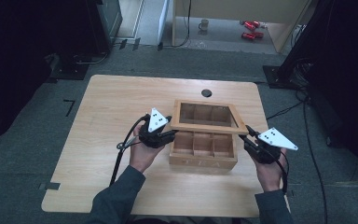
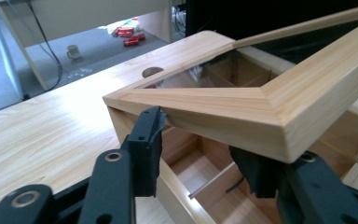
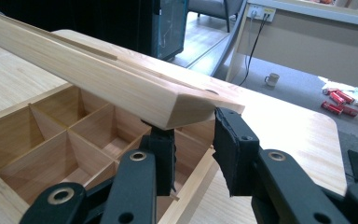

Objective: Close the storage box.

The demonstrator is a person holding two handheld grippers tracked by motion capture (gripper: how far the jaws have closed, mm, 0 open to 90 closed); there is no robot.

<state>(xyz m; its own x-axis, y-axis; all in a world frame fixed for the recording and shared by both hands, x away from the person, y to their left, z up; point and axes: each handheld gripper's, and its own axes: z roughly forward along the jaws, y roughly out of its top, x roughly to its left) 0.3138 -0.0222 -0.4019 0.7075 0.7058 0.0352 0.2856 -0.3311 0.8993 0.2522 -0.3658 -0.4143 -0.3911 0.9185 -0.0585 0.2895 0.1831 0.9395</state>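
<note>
**Two grippers at a lifted box lid**

Nearest the lens in the high view, two grey sleeves (image 1: 116, 196) rise from the bottom edge, each hand holding a gripper. Going by size from there: the table (image 1: 107, 112), pale wood with rounded corners, takes up the middle of the frame, with a dark round hole (image 1: 206, 93) near its far edge. On the grey floor left of the table a mark reads "7" (image 1: 69, 107).

The box (image 1: 203, 150) sits right of centre on the table, its inside split into square compartments. Its lid (image 1: 206, 116), a wooden frame round a clear pane, is raised at the near edge and tilts up over the box.

The left gripper (image 1: 168, 132) sits at the lid's left near corner. In the left gripper view its jaws stand apart, one on either side of that corner (image 2: 279, 121), the left jaw's tip touching the lid's edge; whether they press on the wood I cannot tell. The right gripper (image 1: 248, 136) sits at the lid's right near corner. In the right gripper view its jaws also stand apart, under the lid's end (image 3: 182, 105); a firm grip cannot be told.

At the top of the high view, on the floor under a desk (image 1: 279, 18), stand a mug (image 1: 204, 24) and some red things (image 1: 250, 29), too small to read.
</note>
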